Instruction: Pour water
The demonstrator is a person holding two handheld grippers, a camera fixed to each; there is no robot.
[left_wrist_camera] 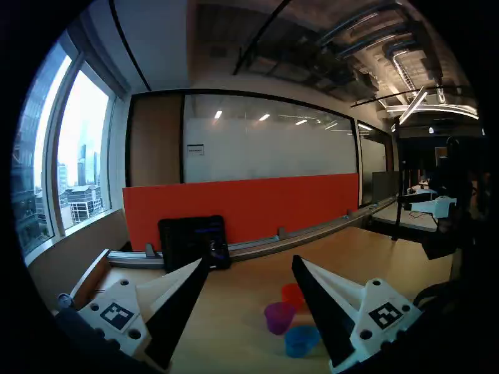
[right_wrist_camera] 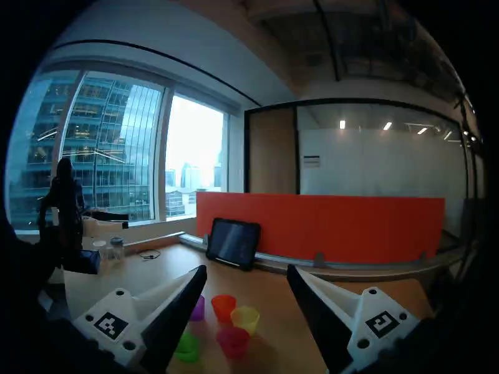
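Grippers over a wooden counter (right_wrist_camera: 268, 311): left gripper (left_wrist_camera: 248, 259) and right gripper (right_wrist_camera: 246, 268) hang with fingers spread wide, holding nothing, above small coloured cups (right_wrist_camera: 245, 319) clustered near the front edge. Cups stand close together; closing on 1 could likely topple a neighbour, spilling any water.

Table (right_wrist_camera: 274, 293): pale wood-look top, smooth, soft sheen. Cups (right_wrist_camera: 244, 318): translucent coloured plastic, glossy. Tablet (right_wrist_camera: 232, 242), far side: glossy black screen. Orange partition (right_wrist_camera: 349, 227): flat matt. Right gripper (right_wrist_camera: 246, 268): matt white plastic fingers (right_wrist_camera: 368, 318), black inner faces.
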